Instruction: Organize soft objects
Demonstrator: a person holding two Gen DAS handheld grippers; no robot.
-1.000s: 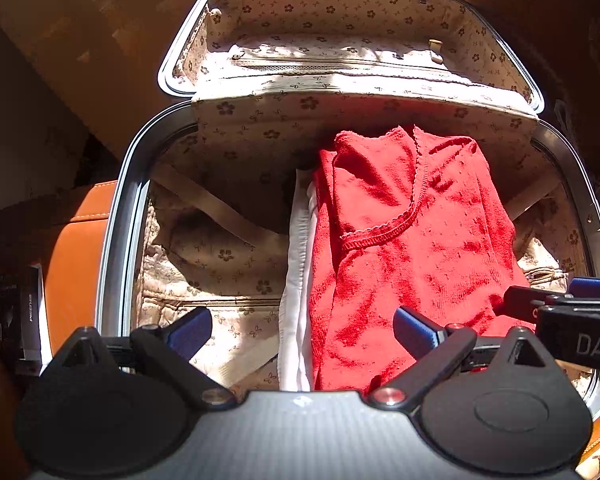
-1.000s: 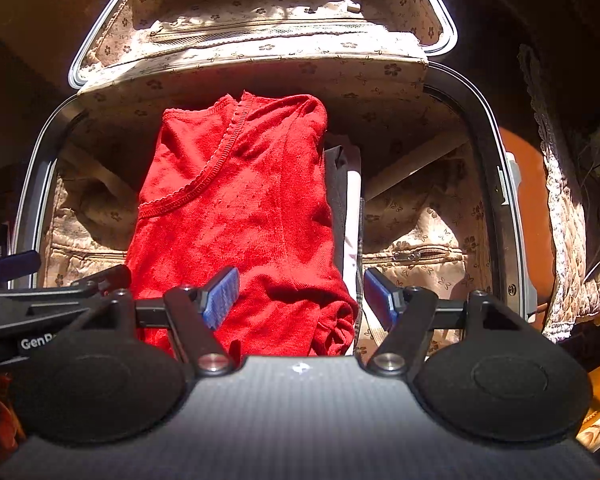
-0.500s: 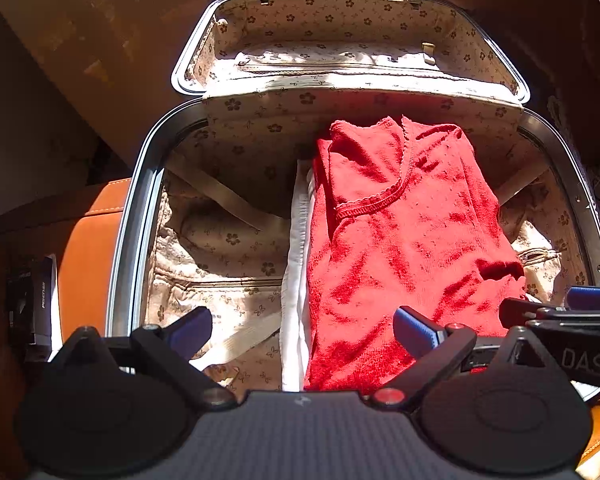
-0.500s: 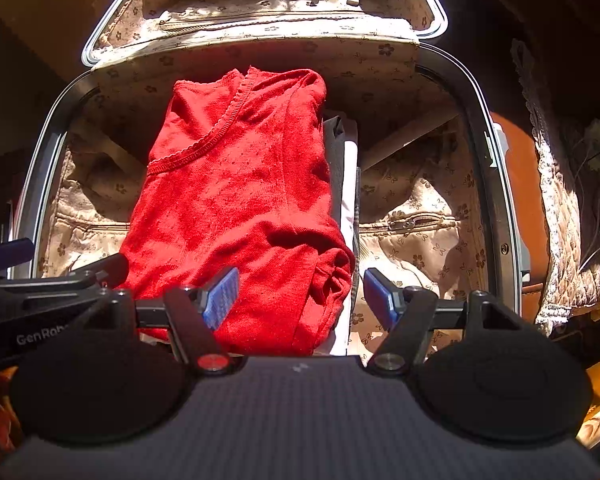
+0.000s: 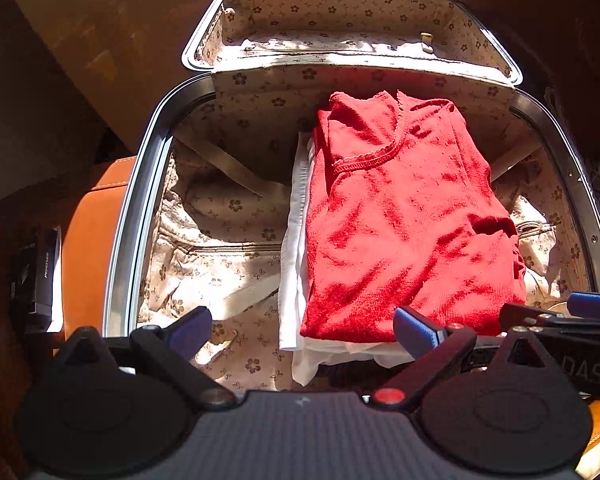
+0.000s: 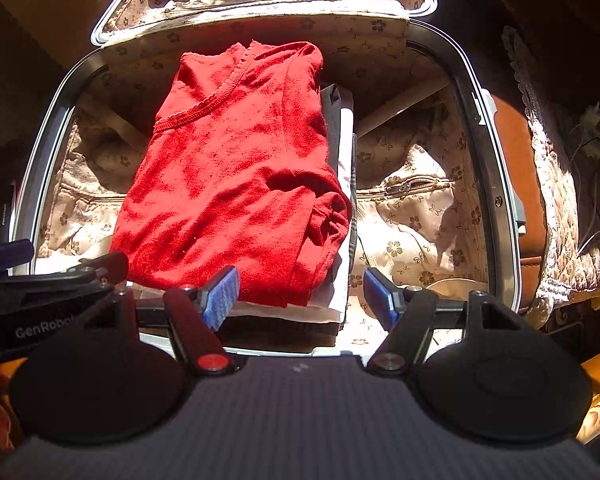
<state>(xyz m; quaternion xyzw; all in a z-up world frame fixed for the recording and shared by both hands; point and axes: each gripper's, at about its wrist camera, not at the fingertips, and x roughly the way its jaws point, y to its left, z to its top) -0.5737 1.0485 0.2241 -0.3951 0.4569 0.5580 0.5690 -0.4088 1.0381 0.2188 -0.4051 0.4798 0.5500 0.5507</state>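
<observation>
The left gripper [image 5: 302, 330] is hanging with its blue-padded jaws spread wide and gripping nothing, poised over the near rim of an open suitcase [image 5: 118, 248]. The right gripper [image 6: 300, 294] is likewise gaping wide and empty, hovering at the same near edge; its fingers are showing at 3 o'clock in the left wrist view, while the left tool is showing at 9 o'clock in the right wrist view.

From the left gripper, the folded red sweater [image 5: 404, 216] is lying at about 1 o'clock, inside the suitcase's lower half; from the right gripper it [image 6: 236, 168] is sitting at about 11 o'clock. Neither gripper is touching it. The sweater is resting on top of a stack of folded white fabric [image 5: 294, 248], with a darker layer [image 6: 332, 108] peeking out along its right edge in the right wrist view.

The suitcase lining [image 5: 220, 256], beige with small flowers, is catching strong sunlight, and the raised lid [image 5: 352, 20] is standing at 12 o'clock. The case is sitting on an orange leather-like surface [image 5: 88, 240]. A lacy quilted cover [image 6: 556, 200] is draping at 3 o'clock in the right wrist view, and the surrounding room is lying in deep shadow.
</observation>
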